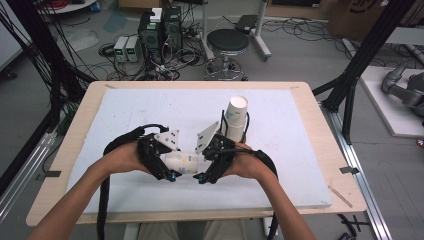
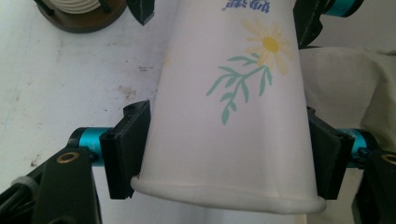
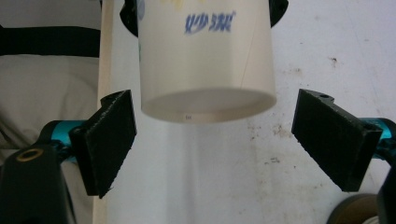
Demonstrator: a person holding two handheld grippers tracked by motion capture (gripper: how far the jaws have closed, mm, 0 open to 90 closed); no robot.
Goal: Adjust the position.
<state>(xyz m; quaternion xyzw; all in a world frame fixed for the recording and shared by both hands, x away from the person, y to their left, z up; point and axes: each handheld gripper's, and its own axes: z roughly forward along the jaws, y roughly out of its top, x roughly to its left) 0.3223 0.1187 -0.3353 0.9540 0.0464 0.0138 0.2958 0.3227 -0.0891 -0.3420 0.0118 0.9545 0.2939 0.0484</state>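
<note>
The left gripper (image 1: 167, 172) is clenching the rim end of a white flower-printed paper cup (image 1: 181, 162) near the desk's front edge; the right gripper (image 1: 204, 175), jaws released, is flanking its base. Squeezing gently should avoid crushing. Beyond, stacked white paper cups (image 1: 235, 117) are standing mid-desk.

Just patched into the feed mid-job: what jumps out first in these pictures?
A white paper cup with a daisy print lies sideways in mid-air between the two hands, near the table's front edge. The left claw is clamped on it near the rim, while the right claw stands open around its base end without touching. Behind them, a stack of cups stands upright in a dark holder at mid-table.
</note>
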